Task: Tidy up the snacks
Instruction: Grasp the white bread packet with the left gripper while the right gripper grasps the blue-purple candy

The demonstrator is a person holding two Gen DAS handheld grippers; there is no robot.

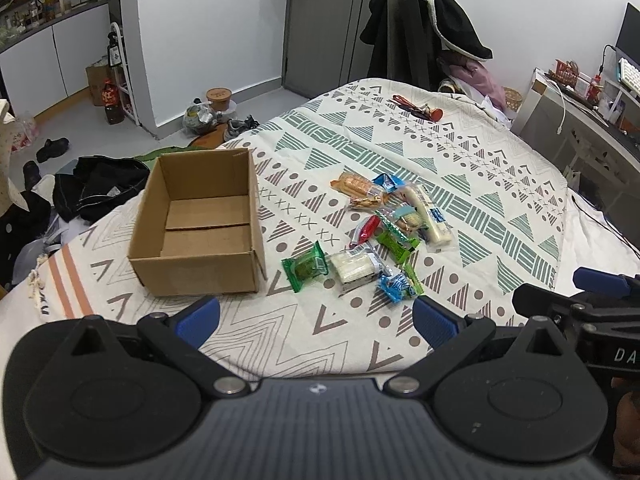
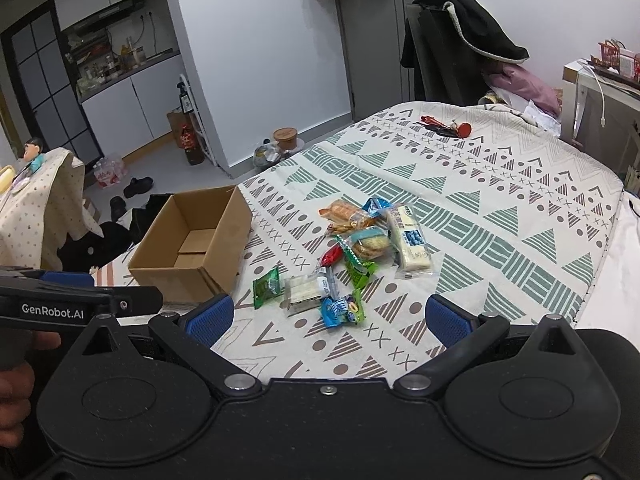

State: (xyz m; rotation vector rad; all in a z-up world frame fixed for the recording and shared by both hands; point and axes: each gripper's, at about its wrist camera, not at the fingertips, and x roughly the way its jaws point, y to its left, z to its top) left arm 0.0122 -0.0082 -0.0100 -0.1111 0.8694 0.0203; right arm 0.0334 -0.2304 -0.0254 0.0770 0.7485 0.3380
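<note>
An empty brown cardboard box (image 1: 200, 220) (image 2: 192, 240) stands open on the patterned bedspread (image 1: 460, 148) (image 2: 500, 184). To its right lies a loose pile of wrapped snacks (image 1: 380, 232) (image 2: 352, 256): a green packet (image 1: 306, 266) (image 2: 267, 286), a white wafer pack (image 1: 354, 266) (image 2: 306, 288), a blue packet (image 1: 396, 286) (image 2: 340, 310), a red candy (image 1: 366, 230) (image 2: 332, 255) and a long white bar (image 1: 430, 216) (image 2: 410, 242). My left gripper (image 1: 318, 318) is open near the bed's front edge, short of the pile. My right gripper (image 2: 328, 318) is open too, just before the blue packet. Neither holds anything.
A red and black item (image 1: 420, 108) (image 2: 448, 126) lies far back on the bed. A chair draped with a dark coat (image 1: 424, 24) (image 2: 460, 28) stands behind. Clothes and shoes (image 1: 96, 184) cover the floor left of the box. A desk (image 1: 588, 96) is at right.
</note>
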